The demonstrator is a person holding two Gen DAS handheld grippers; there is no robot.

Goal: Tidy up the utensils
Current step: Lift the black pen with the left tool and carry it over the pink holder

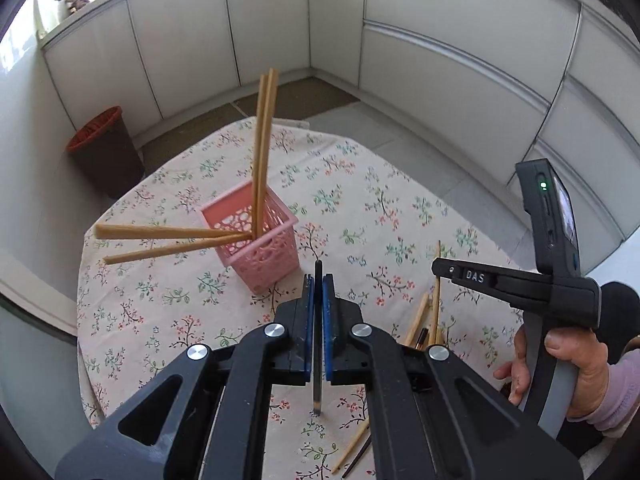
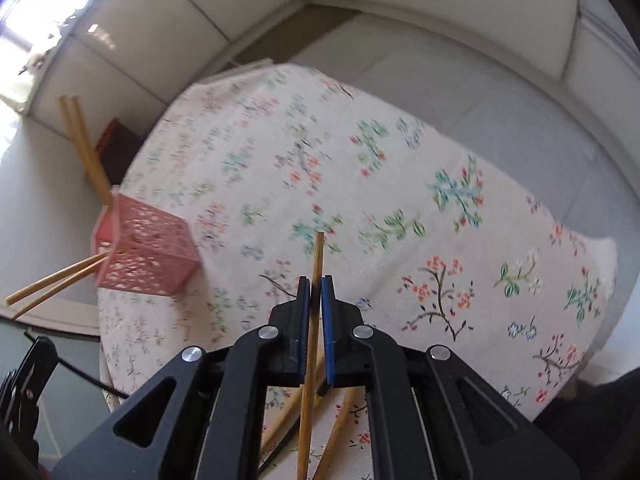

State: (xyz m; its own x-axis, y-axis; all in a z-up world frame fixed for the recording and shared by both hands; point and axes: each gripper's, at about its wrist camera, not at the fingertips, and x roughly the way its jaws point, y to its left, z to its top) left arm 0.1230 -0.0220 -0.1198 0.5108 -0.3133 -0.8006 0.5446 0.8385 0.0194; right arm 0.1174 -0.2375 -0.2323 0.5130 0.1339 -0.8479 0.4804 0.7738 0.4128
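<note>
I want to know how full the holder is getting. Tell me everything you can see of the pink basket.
The pink basket is a small square holder, plastic by the look, with openwork walls of round holes and a solid rim. It stands upright on the floral tablecloth, apart from both grippers. Four wooden chopsticks stand in it: two lean steeply up and away, two splay low over its left rim. Its inside floor cannot be seen.

Daylight floods in from a window [image 2: 24,20] up and to the left of both grippers, blown out to white glare in the right wrist view. The left wrist view is sharp and evenly lit, with soft shadows. The right wrist view is smeared by motion blur, worst on the flowered cloth [image 2: 360,184] ahead of the right gripper [image 2: 316,284]. Fisheye distortion bends the wall panels [image 1: 440,40], and dark vignetting rims both views.
</note>
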